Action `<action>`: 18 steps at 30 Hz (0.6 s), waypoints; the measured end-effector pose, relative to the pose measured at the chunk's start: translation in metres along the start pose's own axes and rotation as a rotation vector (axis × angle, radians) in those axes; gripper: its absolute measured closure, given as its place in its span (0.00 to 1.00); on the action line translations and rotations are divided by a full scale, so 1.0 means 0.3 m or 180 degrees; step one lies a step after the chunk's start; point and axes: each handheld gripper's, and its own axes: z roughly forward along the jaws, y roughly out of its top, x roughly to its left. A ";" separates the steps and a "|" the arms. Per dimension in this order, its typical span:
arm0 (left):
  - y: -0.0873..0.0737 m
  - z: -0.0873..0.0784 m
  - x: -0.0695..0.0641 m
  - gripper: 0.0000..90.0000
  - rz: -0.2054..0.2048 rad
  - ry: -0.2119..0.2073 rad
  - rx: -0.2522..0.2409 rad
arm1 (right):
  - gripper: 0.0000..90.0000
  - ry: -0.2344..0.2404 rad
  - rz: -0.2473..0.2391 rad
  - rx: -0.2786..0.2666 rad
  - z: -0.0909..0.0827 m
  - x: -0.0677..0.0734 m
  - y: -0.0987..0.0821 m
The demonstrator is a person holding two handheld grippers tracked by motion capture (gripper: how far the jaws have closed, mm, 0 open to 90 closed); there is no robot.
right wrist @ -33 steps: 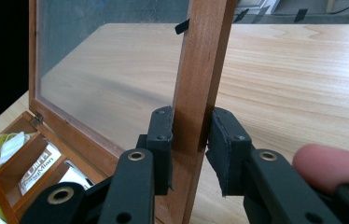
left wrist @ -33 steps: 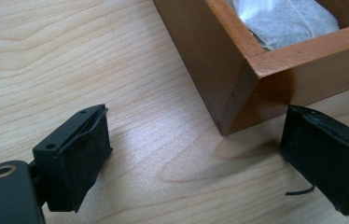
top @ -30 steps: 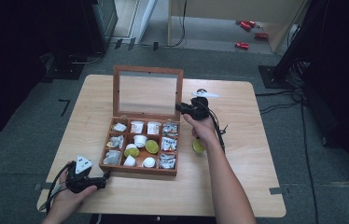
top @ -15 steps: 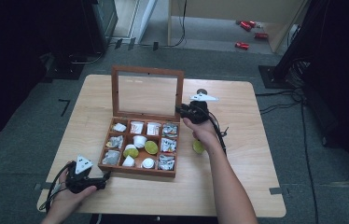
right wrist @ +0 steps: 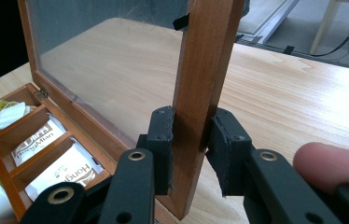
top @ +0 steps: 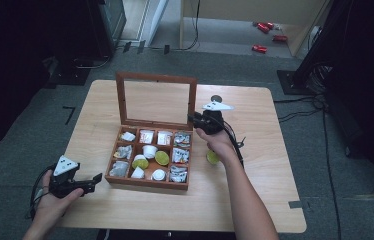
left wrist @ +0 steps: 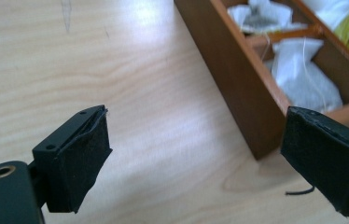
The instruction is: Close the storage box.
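An open wooden tea box (top: 146, 183) sits mid-table with its glass lid (top: 156, 100) standing upright. My right gripper (top: 193, 119) is shut on the right side of the lid's wooden frame (right wrist: 205, 70), one pad (right wrist: 162, 140) on each face of it. My left gripper (top: 96, 179) is held open just off the box's front left corner (left wrist: 256, 135), with nothing between its pads (left wrist: 81, 154). In the left gripper view, tea bags (left wrist: 303, 79) lie in the nearest compartments.
The compartments hold tea bags (top: 181, 156), small white cups (top: 149, 151) and two lime pieces (top: 162, 158). Another lime (top: 212, 158) lies on the table right of the box, beside my right forearm. Bare tabletop (top: 255, 200) stretches along the front and right.
My left gripper has lifted and shifted slightly left, still open. The right gripper and the lid have stayed where they were.
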 end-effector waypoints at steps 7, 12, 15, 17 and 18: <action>0.088 0.036 0.009 0.10 0.0001 -0.0018 -0.0044 | 0.80 -0.0015 0.0013 0.0017 -0.005 0.006 -0.001; 0.174 0.073 0.003 0.11 0.0054 -0.0090 -0.0153 | 0.80 -0.0018 0.0015 0.0005 -0.010 0.011 -0.006; 0.229 0.107 -0.002 0.16 0.0059 -0.0131 -0.0248 | 0.80 -0.0020 0.0017 0.0009 -0.011 0.013 -0.007; 0.268 0.140 0.004 0.16 0.0045 -0.0168 -0.0242 | 0.80 -0.0024 0.0007 0.0014 -0.012 0.014 -0.006; 0.280 0.152 0.006 0.16 0.0052 -0.0155 -0.0241 | 0.80 -0.0027 0.0002 0.0018 -0.012 0.014 -0.006</action>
